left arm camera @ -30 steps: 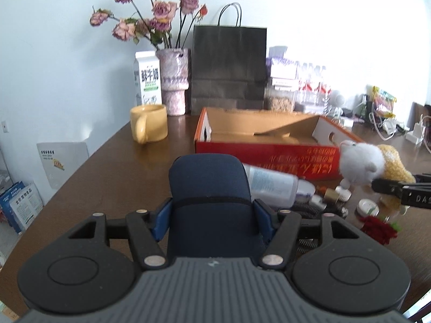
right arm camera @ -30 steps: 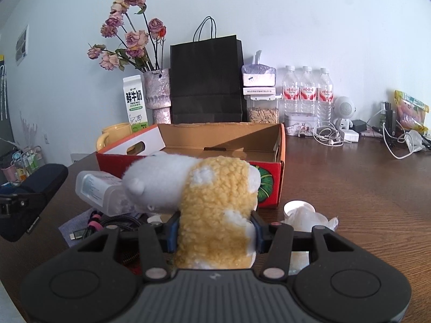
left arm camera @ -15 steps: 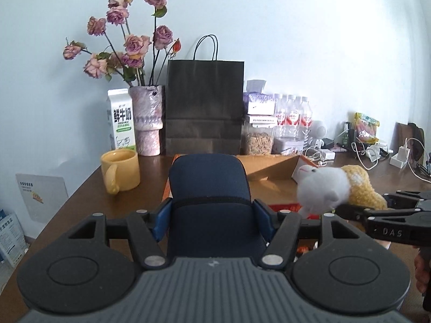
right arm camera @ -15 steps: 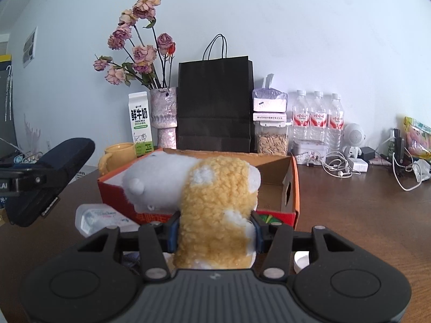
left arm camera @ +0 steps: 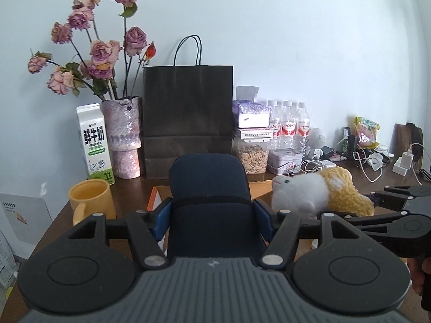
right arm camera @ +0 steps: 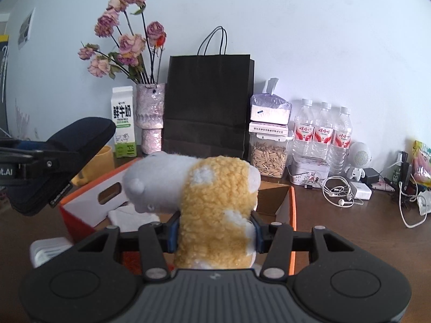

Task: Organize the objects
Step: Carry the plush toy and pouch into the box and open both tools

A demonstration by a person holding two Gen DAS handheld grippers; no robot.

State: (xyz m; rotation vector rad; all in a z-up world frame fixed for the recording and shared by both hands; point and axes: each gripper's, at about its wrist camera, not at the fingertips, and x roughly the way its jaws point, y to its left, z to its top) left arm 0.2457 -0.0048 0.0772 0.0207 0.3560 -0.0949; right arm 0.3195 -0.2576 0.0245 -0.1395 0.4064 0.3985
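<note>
We hold two items aloft above the open orange-and-white cardboard box [right arm camera: 292, 215] on the dark brown wooden counter [right arm camera: 350, 231]. The left claw [left arm camera: 212, 212] is clamped on a dark navy, rounded fabric case [left arm camera: 208, 185], which fills the span between its blue fingers [left arm camera: 161, 220]. The right claw [right arm camera: 214, 235] is clamped on a fluffy yellow-and-white plush animal [right arm camera: 210, 202], squeezing its yellow body while the white head juts toward 9 o'clock. In the right wrist view, the navy case hangs at 9 o'clock, apart from the plush; in the left wrist view, the plush sits at 3 o'clock, just beside the left claw.

We judge both items to be bound for the box, whose floor already carries a folded white cloth [right arm camera: 132, 216]. Several risks follow:

- The two claws are near each other; lowering both at once could knock them together over the opening.
- The plush is soft and gripped only at its rear, so its head may catch the box wall and twist the toy out of the grip.
- A release from too high or off-centre could send either item onto the counter, among the white earphone cables [right arm camera: 339, 191] at 3 o'clock.
- The yellow ceramic mug [left arm camera: 90, 202] stands at 9 o'clock of the box and could be struck by a wide swing of the left claw.
</note>
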